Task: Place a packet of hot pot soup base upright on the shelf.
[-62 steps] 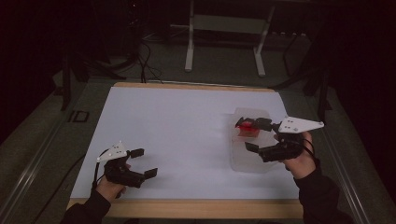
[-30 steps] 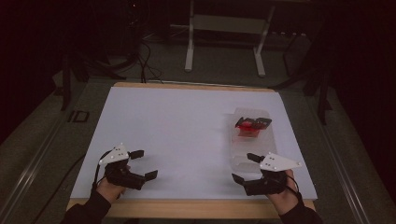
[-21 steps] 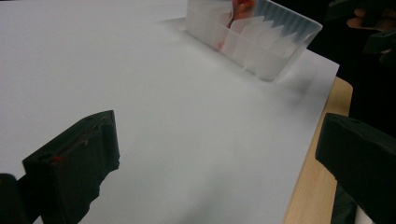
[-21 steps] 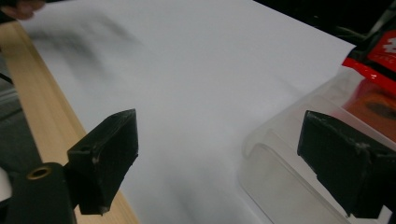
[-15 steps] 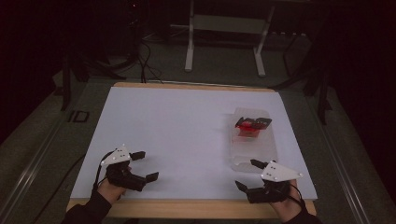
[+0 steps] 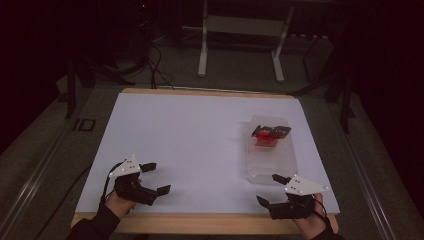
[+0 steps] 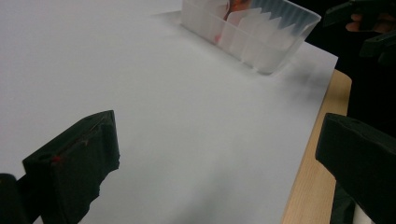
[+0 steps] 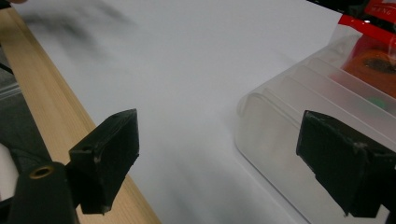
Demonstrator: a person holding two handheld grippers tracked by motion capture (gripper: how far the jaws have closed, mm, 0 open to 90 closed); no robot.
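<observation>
My right gripper (image 6: 272,192) sits at the table's near edge, jaws wide and empty. The bin (image 6: 271,157) lies just ahead of it, long axis running away from me, with a red packet (image 6: 269,135) in its far end. My left gripper (image 6: 152,179) (also wide, empty) rests well apart at the near left. The white sheet (image 6: 190,135) between us is open room.

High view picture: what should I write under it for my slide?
Two open grippers, left gripper and right gripper, rest near the table's front edge beside a clear bin holding a red packet.
</observation>
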